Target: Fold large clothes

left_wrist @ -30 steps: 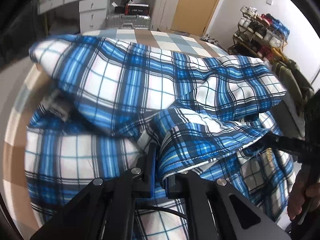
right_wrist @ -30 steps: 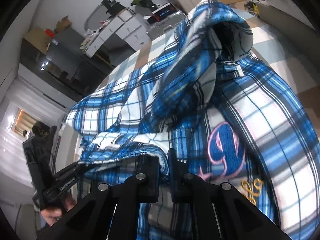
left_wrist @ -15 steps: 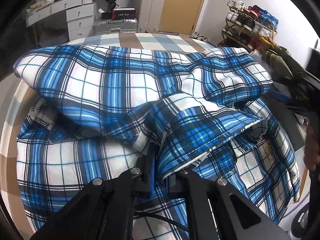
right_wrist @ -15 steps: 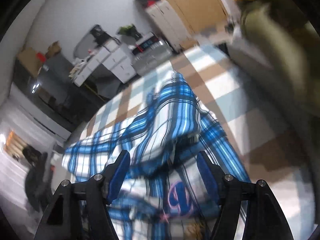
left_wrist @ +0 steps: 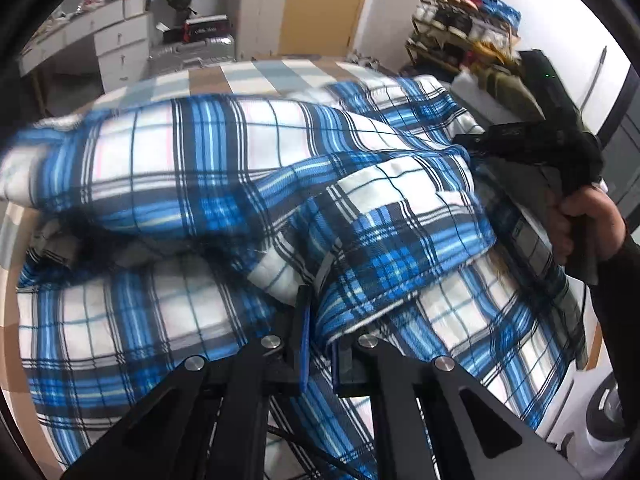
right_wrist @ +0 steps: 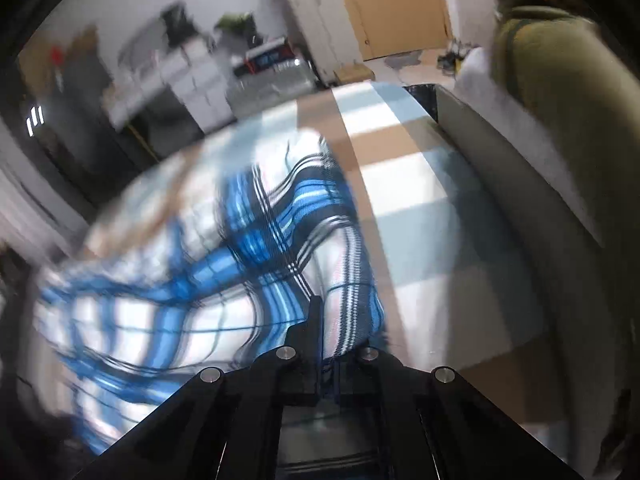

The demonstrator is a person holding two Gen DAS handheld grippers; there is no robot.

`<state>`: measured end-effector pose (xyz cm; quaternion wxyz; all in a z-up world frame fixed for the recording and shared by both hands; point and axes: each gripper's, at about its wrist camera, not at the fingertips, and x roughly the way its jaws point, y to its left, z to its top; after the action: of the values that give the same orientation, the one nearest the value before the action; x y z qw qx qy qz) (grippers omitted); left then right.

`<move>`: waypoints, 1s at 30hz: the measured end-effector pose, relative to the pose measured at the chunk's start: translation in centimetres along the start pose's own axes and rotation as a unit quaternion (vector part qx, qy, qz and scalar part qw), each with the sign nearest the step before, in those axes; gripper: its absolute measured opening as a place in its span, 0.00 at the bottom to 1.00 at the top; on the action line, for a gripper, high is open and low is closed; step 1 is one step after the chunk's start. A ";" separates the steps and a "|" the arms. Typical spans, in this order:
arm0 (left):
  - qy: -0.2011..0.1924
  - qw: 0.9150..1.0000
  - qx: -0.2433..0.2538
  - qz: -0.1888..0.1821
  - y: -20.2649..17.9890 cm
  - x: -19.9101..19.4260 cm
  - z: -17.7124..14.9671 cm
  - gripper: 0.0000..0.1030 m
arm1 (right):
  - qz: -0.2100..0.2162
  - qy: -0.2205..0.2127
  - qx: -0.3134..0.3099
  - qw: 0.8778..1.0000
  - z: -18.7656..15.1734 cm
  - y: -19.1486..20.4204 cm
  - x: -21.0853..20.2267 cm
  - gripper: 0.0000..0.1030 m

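A large blue-and-white plaid garment (left_wrist: 248, 168) lies bunched on the checked bed cover (left_wrist: 256, 72). My left gripper (left_wrist: 320, 320) is shut on a folded cuff-like edge of it, held low over the lower layer. In the left wrist view my right gripper (left_wrist: 476, 144) sits at the garment's far right edge, with a hand (left_wrist: 580, 220) gripping its handle. The right wrist view is blurred: my right gripper (right_wrist: 328, 320) is shut on an edge of the plaid garment (right_wrist: 248, 248). Fabric hides its right finger.
A white desk with drawers (left_wrist: 120, 44), a silver suitcase (left_wrist: 192, 48) and a wooden wardrobe (left_wrist: 320, 4) stand beyond the bed. A loaded shoe rack (left_wrist: 460, 20) is at the right. An olive garment (right_wrist: 560, 80) lies on a grey ledge (right_wrist: 520, 208) beside the bed.
My right gripper let go of the bunched fabric, opened wide, swung to the garment's far edge and shut there. The left gripper carried its fold sideways across the garment.
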<state>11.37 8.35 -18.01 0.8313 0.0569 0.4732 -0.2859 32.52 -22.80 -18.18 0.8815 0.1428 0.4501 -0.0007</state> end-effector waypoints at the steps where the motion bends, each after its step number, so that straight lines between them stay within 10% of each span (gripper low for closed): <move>1: 0.006 1.000 0.000 -0.001 0.1 0.1 -0.1 0.09 | -0.007 0.003 -0.010 1.000 -0.2 0.4 0.4 0.08; 5: 0.037 0.999 -0.011 -0.033 1.5 -1.5 -1.2 0.15 | -0.031 0.010 -0.048 0.998 -1.3 2.0 0.5 0.15; 7: 0.023 0.999 -0.015 -0.031 2.6 -3.7 -1.6 0.17 | -0.034 -0.001 -0.058 0.998 -1.9 2.2 -0.7 0.34; 12: -0.105 0.990 -0.079 0.042 9.0 -10.8 -1.1 0.82 | -0.027 -0.059 -0.075 0.995 -4.7 3.0 -4.6 0.47; 20: -0.096 0.963 -0.251 0.024 21.5 -8.8 5.1 0.82 | 0.078 -0.115 -0.053 0.989 -7.2 5.7 -8.3 0.60; 23: -0.069 0.961 -0.266 0.014 23.5 -6.1 6.5 0.76 | 0.099 -0.117 -0.059 0.986 -8.3 7.2 -8.6 0.60; 26: -0.029 0.957 -0.286 -0.039 23.2 -4.0 6.5 0.11 | 0.115 -0.110 -0.062 0.985 -9.2 8.0 -8.5 0.60; 30: -0.050 0.968 -0.243 -0.019 21.0 -5.7 5.0 0.06 | 0.131 -0.103 -0.067 0.984 -8.7 8.4 -8.2 0.60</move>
<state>24.01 26.34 -14.30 0.8372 -0.1708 0.4872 -0.1806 21.80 -13.57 -14.40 0.9233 0.1405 0.3331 0.1298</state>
